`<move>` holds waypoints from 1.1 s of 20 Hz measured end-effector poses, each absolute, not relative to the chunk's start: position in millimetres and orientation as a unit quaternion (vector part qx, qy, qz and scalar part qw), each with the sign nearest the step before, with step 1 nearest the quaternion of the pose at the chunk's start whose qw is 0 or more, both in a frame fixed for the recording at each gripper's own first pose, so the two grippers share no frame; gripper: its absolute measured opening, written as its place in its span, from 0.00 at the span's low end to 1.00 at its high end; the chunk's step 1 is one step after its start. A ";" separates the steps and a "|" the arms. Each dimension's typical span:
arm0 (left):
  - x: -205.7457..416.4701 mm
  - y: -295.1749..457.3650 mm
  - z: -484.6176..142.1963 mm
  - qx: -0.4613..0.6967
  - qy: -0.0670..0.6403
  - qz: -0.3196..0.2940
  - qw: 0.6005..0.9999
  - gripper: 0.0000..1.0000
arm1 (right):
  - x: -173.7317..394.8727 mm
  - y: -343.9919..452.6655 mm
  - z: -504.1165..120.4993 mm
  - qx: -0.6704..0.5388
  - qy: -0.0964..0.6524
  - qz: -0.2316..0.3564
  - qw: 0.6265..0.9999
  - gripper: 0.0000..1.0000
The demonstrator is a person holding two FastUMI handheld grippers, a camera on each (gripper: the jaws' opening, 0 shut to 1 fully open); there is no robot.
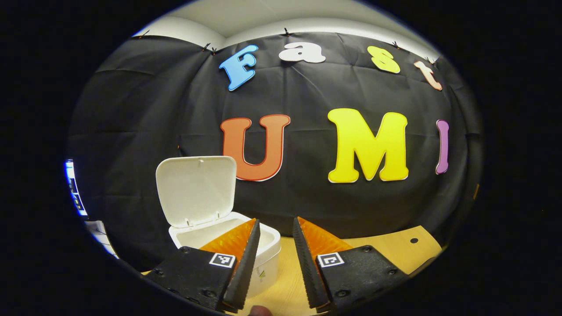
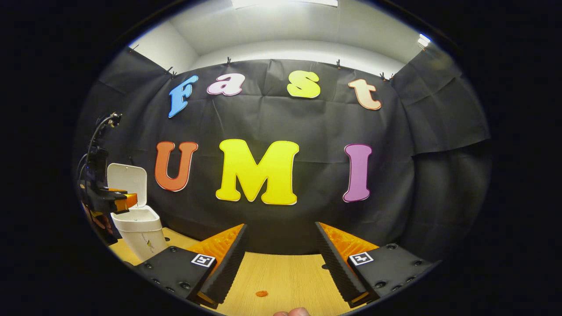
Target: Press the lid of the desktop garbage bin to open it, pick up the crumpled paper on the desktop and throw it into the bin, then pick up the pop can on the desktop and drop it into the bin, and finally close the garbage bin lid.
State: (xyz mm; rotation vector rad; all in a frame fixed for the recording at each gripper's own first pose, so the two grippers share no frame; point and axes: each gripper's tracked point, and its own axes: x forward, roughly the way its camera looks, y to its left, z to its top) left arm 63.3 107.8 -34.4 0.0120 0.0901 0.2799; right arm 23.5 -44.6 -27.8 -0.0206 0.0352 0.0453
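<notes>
With the lid (image 1: pixel 196 189) standing upright at the lower left of the left gripper view, I judge the garbage bin (image 1: pixel 268 256) ready to receive, or already loaded; its interior is hidden from me, so I cannot confirm the contents. I hold the left gripper (image 1: pixel 276 235) just above and beside the bin's open rim, its near finger overlapping the rim in the picture; I read this placement as either a drop just completed or a position from which to reach the lid for closing. Its fingers are spread with a clear gap and pinch nothing. In the right gripper view, the same bin (image 2: pixel 139 232) sits at the lower left, with the left gripper (image 2: pixel 125 201) hovering level with the rim, in front of the raised lid (image 2: pixel 127 179). I keep the right gripper (image 2: pixel 281 239) well apart over the bare counter (image 2: pixel 281 272), clear of the bin; its fingers are spread wide and touch nothing. A small orange fleck (image 2: pixel 261 293) lies on the counter between them. I cannot locate the crumpled paper or the pop can.
</notes>
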 end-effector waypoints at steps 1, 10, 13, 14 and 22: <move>60.0 101.3 -29.1 0.006 0.038 0.132 0.990 0.64 | 22.9 -46.6 -28.5 -0.009 0.018 0.021 1.000 0.94; 34.8 64.6 -26.5 -0.002 0.023 0.096 0.995 0.96 | 21.3 -59.7 -54.2 -0.008 0.041 0.028 0.999 0.94; 27.5 53.5 -38.2 0.001 0.034 0.086 0.996 0.96 | 20.1 -59.0 -70.1 -0.007 0.054 0.041 0.998 0.93; 23.5 52.3 -39.7 0.003 0.037 0.086 0.996 0.96 | 20.1 -57.9 -79.6 -0.007 0.064 0.047 0.997 0.94; 2.2 47.7 -52.8 0.002 0.059 0.084 0.995 0.96 | 24.0 -46.7 -146.4 -0.010 0.130 0.092 0.987 0.94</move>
